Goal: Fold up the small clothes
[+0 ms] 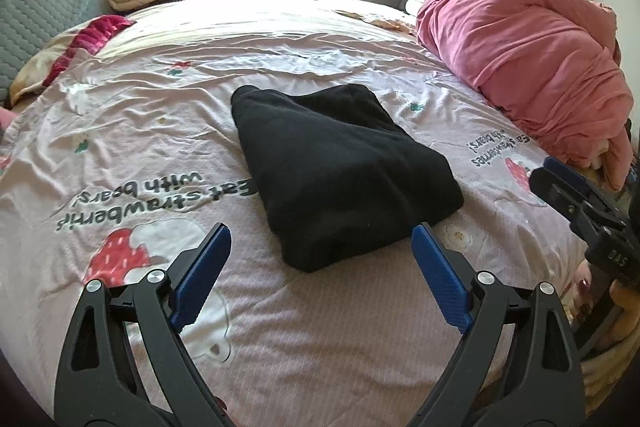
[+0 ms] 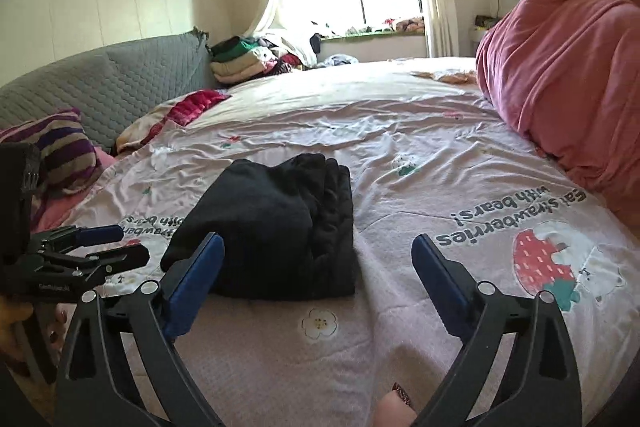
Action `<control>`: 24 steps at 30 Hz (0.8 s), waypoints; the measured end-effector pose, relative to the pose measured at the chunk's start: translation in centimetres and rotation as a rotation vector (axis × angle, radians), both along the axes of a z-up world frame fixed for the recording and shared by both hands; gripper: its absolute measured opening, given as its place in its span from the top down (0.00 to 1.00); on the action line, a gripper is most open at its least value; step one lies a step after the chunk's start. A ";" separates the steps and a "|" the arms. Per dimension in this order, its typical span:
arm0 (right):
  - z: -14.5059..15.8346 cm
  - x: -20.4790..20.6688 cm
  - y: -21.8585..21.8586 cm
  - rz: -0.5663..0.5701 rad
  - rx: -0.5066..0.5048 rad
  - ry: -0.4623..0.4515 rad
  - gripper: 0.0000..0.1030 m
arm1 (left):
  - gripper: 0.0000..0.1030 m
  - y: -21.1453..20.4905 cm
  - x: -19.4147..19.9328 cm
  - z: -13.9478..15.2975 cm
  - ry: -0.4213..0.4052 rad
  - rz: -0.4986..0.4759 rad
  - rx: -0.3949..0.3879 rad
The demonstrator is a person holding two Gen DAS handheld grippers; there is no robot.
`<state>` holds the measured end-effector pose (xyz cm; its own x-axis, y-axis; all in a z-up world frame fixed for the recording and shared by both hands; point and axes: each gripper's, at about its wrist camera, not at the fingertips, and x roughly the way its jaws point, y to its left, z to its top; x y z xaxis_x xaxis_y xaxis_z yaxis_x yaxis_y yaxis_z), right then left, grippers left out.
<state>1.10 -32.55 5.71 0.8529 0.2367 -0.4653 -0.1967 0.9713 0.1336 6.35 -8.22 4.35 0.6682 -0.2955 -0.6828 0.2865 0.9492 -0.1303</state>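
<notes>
The left tool (image 1: 320, 251) stands with its blue pads spread wide and nothing between them, poised just short of the near corner of the black garment (image 1: 340, 171); the right tool (image 2: 318, 267) is likewise spread and empty, its left pad just beside the garment's near edge. Both appear held back and clear, which suggests the fold is judged complete and the bundle has been released rather than about to be gripped. The garment lies as a compact folded bundle on the pink bedsheet (image 1: 280, 39), near the middle of the bed, well apart from the rolled pink quilt (image 1: 532, 67) at one side. The left wrist view shows the bundle's smooth upper face and a tidy near edge, with the right tool entering at its frame margin. The right wrist view alone shows the stacked layers along the bundle's right side, somewhat rumpled, and a striped cushion (image 2: 60, 147) against the grey headboard (image 2: 120, 87). A pile of folded clothes (image 2: 240, 61) sits beyond the bed by the window.
</notes>
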 end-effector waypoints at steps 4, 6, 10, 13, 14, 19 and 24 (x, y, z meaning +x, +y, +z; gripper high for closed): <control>-0.5 -1.4 0.3 -0.008 -0.008 -0.011 0.05 | 0.09 0.6 -1.0 -0.2 -0.005 0.000 -0.008; -0.9 -2.0 0.4 -0.014 -0.007 -0.011 0.05 | 0.09 1.0 -1.6 -0.4 -0.004 0.010 -0.003; -1.8 -2.9 0.9 -0.011 -0.003 0.006 0.05 | 0.09 1.9 -2.4 -1.4 0.010 0.042 0.012; -2.6 -3.3 1.6 -0.002 -0.022 0.029 0.05 | 0.09 2.6 -2.8 -2.5 0.034 0.058 0.006; -2.9 -3.4 1.9 0.000 -0.035 0.042 0.05 | 0.09 2.8 -3.0 -2.8 0.038 0.064 0.003; -3.9 -3.2 3.2 0.003 -0.100 0.065 0.05 | 0.09 3.3 -3.0 -4.1 0.059 0.082 0.012; -4.6 -2.6 3.1 -0.007 -0.103 0.095 0.05 | 0.09 3.5 -2.8 -4.6 0.059 0.096 0.005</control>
<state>-1.53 -29.42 1.15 0.8052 0.1775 -0.5658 -0.1806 0.9822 0.0511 3.56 -4.76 -0.26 0.6522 -0.2279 -0.7230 0.1859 0.9727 -0.1389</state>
